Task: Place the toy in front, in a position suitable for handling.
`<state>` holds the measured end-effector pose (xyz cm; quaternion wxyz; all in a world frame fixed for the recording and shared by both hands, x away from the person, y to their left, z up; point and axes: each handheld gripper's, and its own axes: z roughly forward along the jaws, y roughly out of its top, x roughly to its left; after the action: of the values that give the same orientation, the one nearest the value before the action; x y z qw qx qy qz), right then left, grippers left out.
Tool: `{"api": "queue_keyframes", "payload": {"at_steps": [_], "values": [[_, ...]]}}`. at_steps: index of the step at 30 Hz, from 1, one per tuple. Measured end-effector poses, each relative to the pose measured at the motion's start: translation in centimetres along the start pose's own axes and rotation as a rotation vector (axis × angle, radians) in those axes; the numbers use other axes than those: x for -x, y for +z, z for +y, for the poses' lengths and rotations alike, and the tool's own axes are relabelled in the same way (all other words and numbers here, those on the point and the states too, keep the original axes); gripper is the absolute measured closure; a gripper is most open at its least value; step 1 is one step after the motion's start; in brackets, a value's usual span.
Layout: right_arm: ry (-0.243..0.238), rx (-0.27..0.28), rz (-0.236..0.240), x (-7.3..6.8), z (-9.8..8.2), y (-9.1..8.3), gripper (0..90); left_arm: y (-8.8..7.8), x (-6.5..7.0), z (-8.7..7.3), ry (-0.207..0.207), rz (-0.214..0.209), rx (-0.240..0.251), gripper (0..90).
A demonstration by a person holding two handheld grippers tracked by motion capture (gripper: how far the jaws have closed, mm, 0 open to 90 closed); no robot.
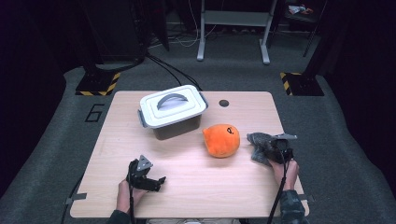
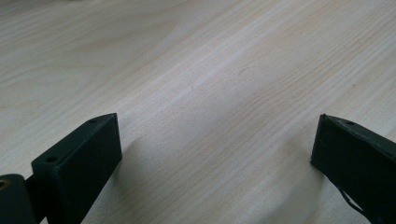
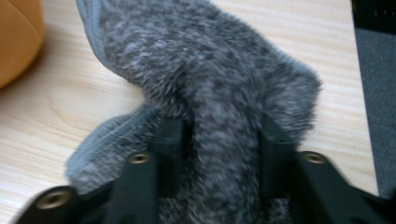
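right gripper (image 3: 219,140) fingers (image 3: 170,140) snug around a fold of fuzzy grey cloth (image 3: 210,79), left gripper (image 2: 215,149) fingers (image 2: 88,154) wide apart over pale woodgrain table (image 2: 196,60)

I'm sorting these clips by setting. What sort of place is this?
Probably a lab or recording studio rather than a home. A lone wooden table stands on grey carpet, black-and-yellow hazard-striped stand bases flank it, loose cables run across the floor, and a number 6 is marked beside the table.
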<state>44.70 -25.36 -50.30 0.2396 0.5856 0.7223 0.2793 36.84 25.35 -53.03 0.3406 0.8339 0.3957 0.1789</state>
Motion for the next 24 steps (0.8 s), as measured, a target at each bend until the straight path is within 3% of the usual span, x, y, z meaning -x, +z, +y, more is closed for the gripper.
{"api": "queue_keyframes", "payload": {"at_steps": [4,8,15,24], "values": [[0.016,0.011,-0.007,0.4,-0.1,-0.4,28.5,0.0,0.0,0.0,-0.001,0.005,0.004,1.2],[0.011,0.052,0.023,0.3,-0.2,-2.1,17.0,0.0,0.0,0.0,0.001,-0.005,-0.003,1.2],[-0.021,0.091,0.060,-0.4,-2.2,-5.0,9.3,0.0,0.0,0.0,-0.002,-0.004,0.001,1.2],[-0.011,0.088,0.033,-0.9,-6.7,-6.3,3.9,0.0,0.0,0.0,0.000,-0.005,-0.004,1.1]]}}
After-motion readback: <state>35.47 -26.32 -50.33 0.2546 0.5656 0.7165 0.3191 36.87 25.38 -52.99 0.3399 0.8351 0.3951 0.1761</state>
